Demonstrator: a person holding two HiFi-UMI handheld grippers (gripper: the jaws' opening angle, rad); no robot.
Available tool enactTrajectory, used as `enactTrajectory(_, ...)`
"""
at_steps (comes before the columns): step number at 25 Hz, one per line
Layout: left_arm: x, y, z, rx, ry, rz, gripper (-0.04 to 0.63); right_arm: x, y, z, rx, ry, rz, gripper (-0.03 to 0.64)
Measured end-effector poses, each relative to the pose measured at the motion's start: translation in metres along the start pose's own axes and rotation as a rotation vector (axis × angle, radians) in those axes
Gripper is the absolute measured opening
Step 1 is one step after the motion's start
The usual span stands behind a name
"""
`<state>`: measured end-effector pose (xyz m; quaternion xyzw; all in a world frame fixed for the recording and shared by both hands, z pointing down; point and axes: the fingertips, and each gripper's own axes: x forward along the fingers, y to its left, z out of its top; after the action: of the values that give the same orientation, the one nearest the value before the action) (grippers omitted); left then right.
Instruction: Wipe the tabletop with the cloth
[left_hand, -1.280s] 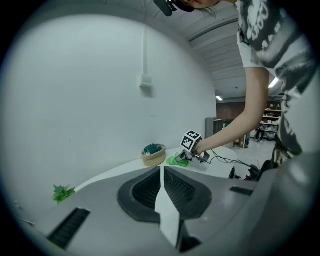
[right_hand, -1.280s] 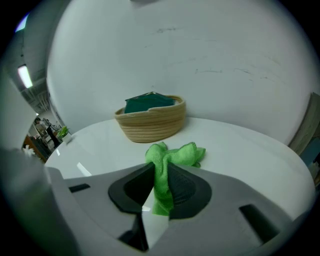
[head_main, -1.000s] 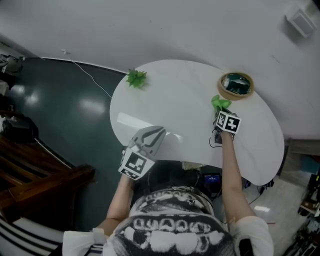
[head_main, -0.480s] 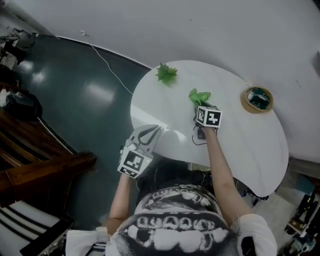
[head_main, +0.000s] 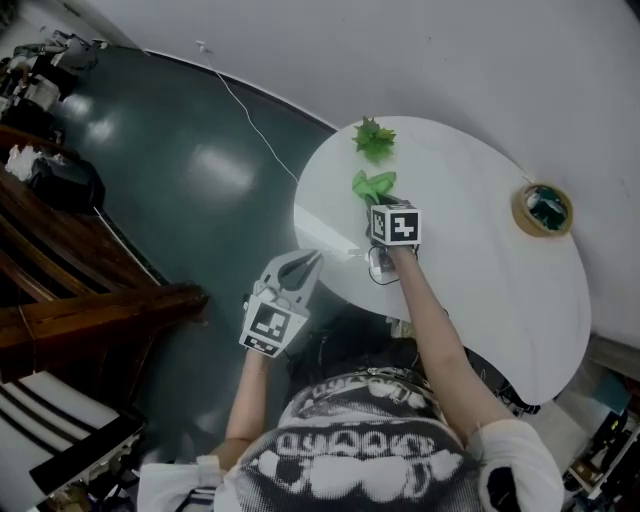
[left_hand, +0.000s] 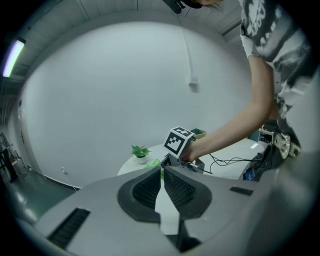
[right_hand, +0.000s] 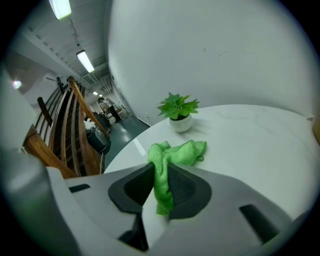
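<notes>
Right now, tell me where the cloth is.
In the head view, the cloth lies on the left part of the table, pinched in the right hand-held gripper, just short of the plant.

Overhead head view; low, perhaps level gripper views; shared table (head_main: 480, 255)

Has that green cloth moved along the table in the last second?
Yes: the cloth slid away from the round tan dish, toward the little plant.

The white oval surface (head_main: 480, 270) carries one crumpled green cloth (head_main: 372, 185) and one small green potted plant (head_main: 374, 137). It also carries one tan round roll (head_main: 543, 208).
</notes>
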<state>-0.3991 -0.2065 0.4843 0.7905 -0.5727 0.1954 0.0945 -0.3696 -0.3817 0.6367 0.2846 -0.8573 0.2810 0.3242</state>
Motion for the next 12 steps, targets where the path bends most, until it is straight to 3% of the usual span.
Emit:
enactTrajectory(6, -0.008, -0.013, -0.011, 0.003, 0.018, -0.034, 0.02, -0.016, -0.007, 0.0, 0.004, -0.051, 0.014, 0.08)
enactTrajectory(12, 0.02, -0.062, 0.004, 0.067, -0.009, -0.186, 0.02, -0.094, -0.081, -0.012, 0.057, -0.142, -0.094, 0.08)
